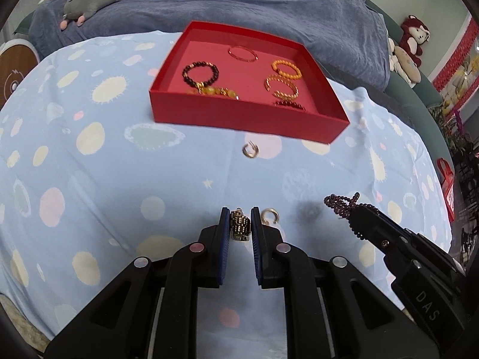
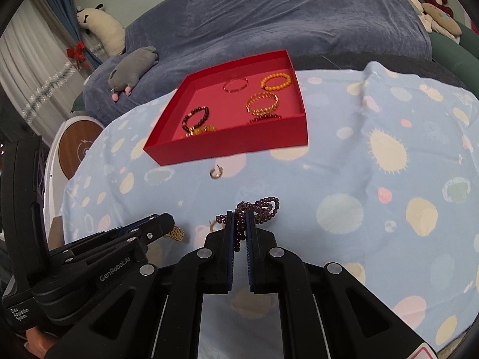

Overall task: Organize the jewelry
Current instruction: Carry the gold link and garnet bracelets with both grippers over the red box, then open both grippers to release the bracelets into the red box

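Both grippers loaded, short of the red tray [image 1: 239, 113]

Left gripper [image 1: 239, 224] pinches a gold link bracelet [image 1: 239, 226]; right gripper [image 2: 239, 224] clamps a dark purple bead strand [image 2: 260, 208] above the spotted blue cloth [image 1: 119, 194].

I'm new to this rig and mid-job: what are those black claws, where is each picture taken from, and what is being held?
Each picture comes from a camera on a hand-held two-finger gripper, looking along its fingers. The left gripper is shut on a gold link bracelet. The right gripper is shut on a purple bead strand. On the spotted blue cloth sits a red tray already holding several bracelets. Two small gold rings lie loose: one near the tray, one beside the left gripper.
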Demonstrator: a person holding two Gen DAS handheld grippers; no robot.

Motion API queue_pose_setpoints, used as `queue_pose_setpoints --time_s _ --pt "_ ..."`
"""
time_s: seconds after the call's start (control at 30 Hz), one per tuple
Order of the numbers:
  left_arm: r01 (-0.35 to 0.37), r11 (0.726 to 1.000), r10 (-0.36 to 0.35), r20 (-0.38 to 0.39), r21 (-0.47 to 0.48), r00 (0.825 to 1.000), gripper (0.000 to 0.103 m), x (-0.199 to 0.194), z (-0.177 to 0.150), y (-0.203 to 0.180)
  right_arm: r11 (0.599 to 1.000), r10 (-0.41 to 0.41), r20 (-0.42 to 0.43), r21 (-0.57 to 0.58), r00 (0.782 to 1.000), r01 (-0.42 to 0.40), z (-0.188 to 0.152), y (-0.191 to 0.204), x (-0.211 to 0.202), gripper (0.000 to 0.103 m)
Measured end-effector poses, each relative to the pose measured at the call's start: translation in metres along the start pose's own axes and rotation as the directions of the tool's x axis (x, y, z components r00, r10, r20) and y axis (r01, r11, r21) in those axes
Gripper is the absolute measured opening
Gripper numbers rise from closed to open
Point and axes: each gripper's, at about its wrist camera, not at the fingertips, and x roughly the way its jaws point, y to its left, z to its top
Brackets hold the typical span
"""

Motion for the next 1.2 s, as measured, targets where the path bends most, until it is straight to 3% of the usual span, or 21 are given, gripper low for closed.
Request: queue_pose_setpoints --time_s 0.53,0.87,1.2 --pt "0.004 1.0 -0.005 0.107 0.014 0.994 0.014 -0.01 0.1 0.017 0.998 0.03 0.101 -0.062 0.994 -0.024 0.099 0.015 0.018 0.007" --pt "-0.01 0.999 0.007 0.098 0.032 0.995 0.014 0.037 0.164 0.012 0.997 0.057 0.072 -0.054 0.996 -0.054 0.148 0.02 0.08 0.007" --pt "-0.041 0.998 0.039 0.036 0.045 0.999 0.014 0.091 0.183 0.017 0.998 0.034 0.018 -0.055 0.999 -0.033 0.164 0.018 0.135 0.007"
